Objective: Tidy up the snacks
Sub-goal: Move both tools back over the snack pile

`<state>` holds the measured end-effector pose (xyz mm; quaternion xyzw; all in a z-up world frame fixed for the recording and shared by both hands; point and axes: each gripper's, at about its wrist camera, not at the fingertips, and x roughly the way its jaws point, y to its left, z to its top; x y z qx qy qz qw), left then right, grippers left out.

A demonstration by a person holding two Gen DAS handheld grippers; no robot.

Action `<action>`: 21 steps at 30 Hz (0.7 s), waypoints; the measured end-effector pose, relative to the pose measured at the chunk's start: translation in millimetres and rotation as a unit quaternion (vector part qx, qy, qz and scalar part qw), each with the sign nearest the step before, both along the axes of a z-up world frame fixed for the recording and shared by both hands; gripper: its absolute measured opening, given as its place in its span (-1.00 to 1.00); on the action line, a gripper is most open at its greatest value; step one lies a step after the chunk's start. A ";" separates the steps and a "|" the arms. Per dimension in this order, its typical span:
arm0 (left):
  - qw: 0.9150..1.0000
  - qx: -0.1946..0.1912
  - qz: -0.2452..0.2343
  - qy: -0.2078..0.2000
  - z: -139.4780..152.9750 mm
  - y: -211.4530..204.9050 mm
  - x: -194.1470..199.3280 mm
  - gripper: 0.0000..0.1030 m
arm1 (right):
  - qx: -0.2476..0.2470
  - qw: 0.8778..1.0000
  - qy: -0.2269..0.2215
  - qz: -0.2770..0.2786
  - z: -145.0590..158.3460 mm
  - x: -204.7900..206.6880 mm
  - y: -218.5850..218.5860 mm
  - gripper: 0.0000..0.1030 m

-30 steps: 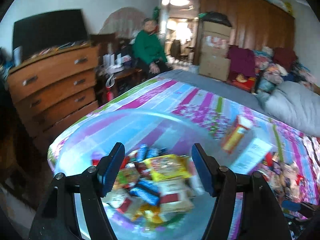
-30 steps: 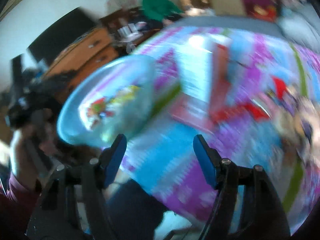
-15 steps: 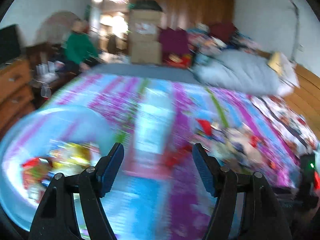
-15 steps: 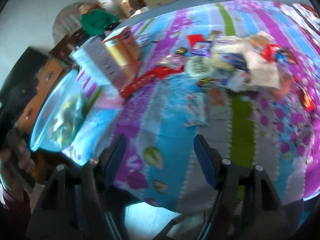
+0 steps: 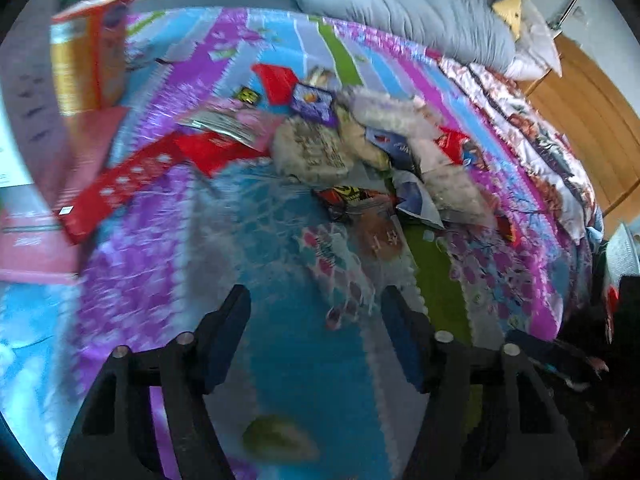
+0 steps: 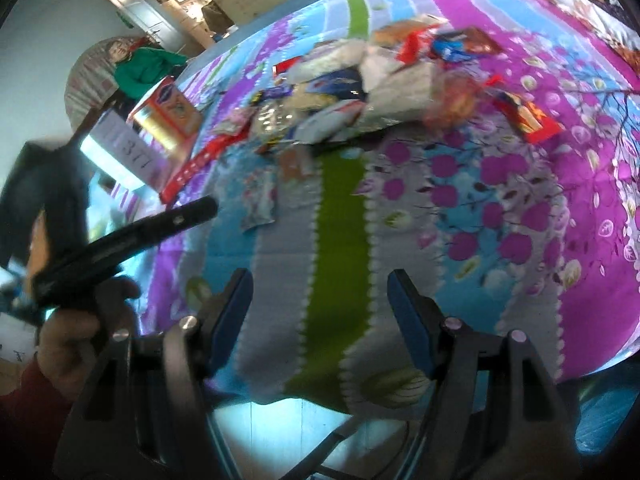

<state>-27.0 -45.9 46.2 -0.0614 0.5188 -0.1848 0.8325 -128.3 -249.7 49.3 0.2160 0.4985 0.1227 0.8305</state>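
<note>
A loose pile of snack packets lies in the middle of a striped, flowered bedspread; the right wrist view shows the same pile. A pale patterned packet and a brown one lie nearest, just beyond my left gripper. Its jaws are closing and hold nothing. My right gripper is open and empty above the green stripe near the bed's edge. A hand holds the left tool, one finger of which shows at the left of the right wrist view.
An orange box stands at the left beside a long red box and a pink box. A grey duvet lies at the bed's far end. A person in green sits beyond the bed. Floor shows below the bed's edge.
Both views have swung away from the clear blue bowl of snacks, now out of sight, to the snack pile on the bed. Both grippers have come down closer to the bedspread.
</note>
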 end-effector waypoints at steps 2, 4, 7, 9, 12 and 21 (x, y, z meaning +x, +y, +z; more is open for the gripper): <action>1.000 0.004 -0.003 0.010 -9.0 -9.7 7.0 0.20 | 0.003 1.000 0.003 -0.004 -5.0 1.2 -5.0 0.38; 1.000 0.029 0.000 0.011 -19.2 -17.7 14.4 0.17 | 0.006 1.000 0.007 -0.005 -9.3 1.8 -8.5 0.38; 0.999 0.050 0.011 0.001 -27.5 -14.1 17.9 -0.20 | 0.008 1.000 0.008 0.000 -11.2 2.5 -9.2 0.38; 0.998 0.059 0.028 -0.003 -25.3 -2.7 16.2 -0.43 | 0.004 1.000 0.004 0.007 -9.7 3.2 -5.8 0.38; 0.997 0.064 0.041 -0.010 -22.7 18.9 10.2 -0.45 | -0.009 1.000 -0.008 0.028 -5.8 8.6 8.7 0.38; 0.998 0.021 0.053 -0.019 -26.5 39.5 9.5 -0.26 | -0.059 0.996 -0.038 0.062 -15.6 78.5 55.4 0.38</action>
